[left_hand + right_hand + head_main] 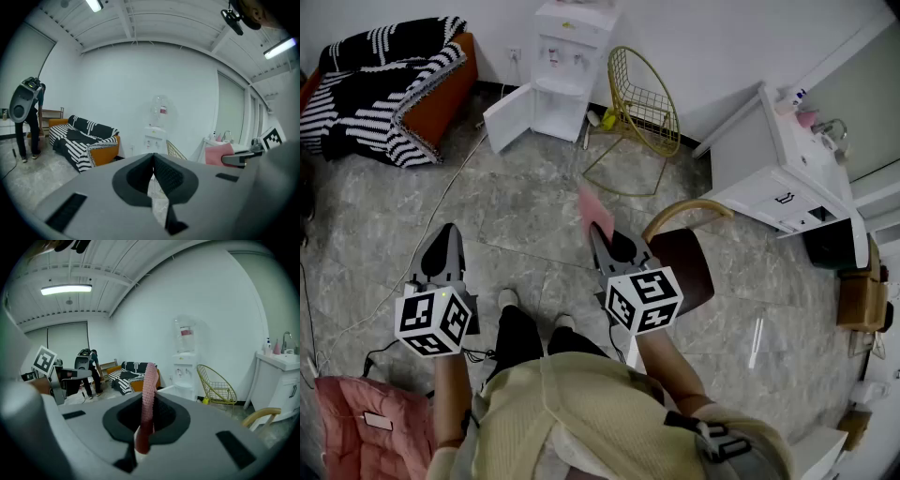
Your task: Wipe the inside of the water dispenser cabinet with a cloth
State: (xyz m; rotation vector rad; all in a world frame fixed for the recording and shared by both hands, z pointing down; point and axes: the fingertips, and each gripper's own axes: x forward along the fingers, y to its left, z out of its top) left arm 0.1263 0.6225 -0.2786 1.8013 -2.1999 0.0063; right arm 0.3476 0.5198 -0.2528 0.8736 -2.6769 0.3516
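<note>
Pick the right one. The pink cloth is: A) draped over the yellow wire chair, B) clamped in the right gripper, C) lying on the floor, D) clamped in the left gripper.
B: the right gripper view shows the pink cloth standing up out of the right gripper, which is shut on it.

A grey marble floor is bordered by white walls, along which an orange sofa under a striped blanket, a yellow wire chair and a white sink cabinet are placed, and light is given by a ceiling tube.
</note>
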